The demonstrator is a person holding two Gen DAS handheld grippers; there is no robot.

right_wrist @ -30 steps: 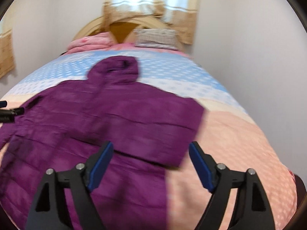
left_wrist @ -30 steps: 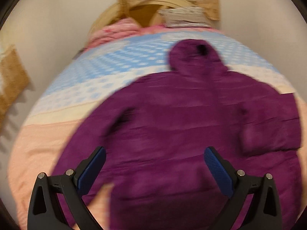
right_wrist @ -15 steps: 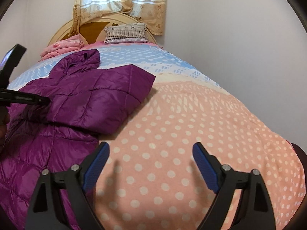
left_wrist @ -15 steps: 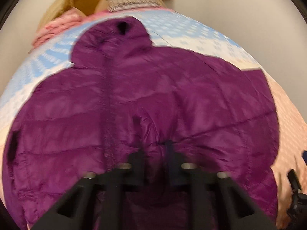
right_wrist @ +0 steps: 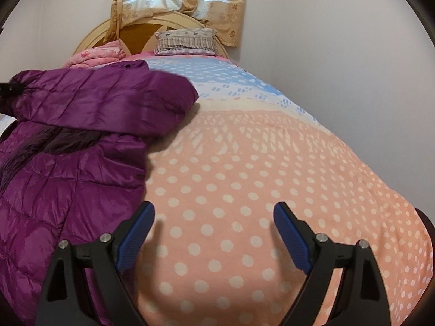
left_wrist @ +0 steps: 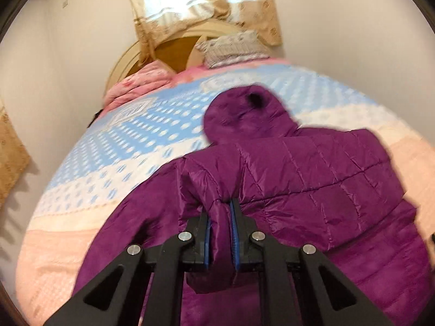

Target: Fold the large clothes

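Note:
A purple quilted hooded jacket (left_wrist: 312,184) lies spread on the bed, hood (left_wrist: 244,111) toward the headboard. My left gripper (left_wrist: 220,206) has a bunched fold of the jacket's left side between its blue pads, which press on it as the jaws are closing; the fold is raised off the bed. In the right wrist view the jacket (right_wrist: 68,179) fills the left side, with one sleeve (right_wrist: 108,100) folded across its body. My right gripper (right_wrist: 214,209) stands open over the dotted blanket just right of the jacket's edge, with nothing between its fingers.
The bed's pink polka-dot blanket (right_wrist: 244,163) turns blue and white toward the headboard (right_wrist: 136,30). A striped pillow (right_wrist: 187,40) and a folded pink quilt (left_wrist: 141,81) lie at the head. A wall runs close along the bed's right side.
My left gripper went from wide open above the jacket to closed on a fold of it, and the fold has lifted. My right gripper moved off the jacket, down over the blanket.

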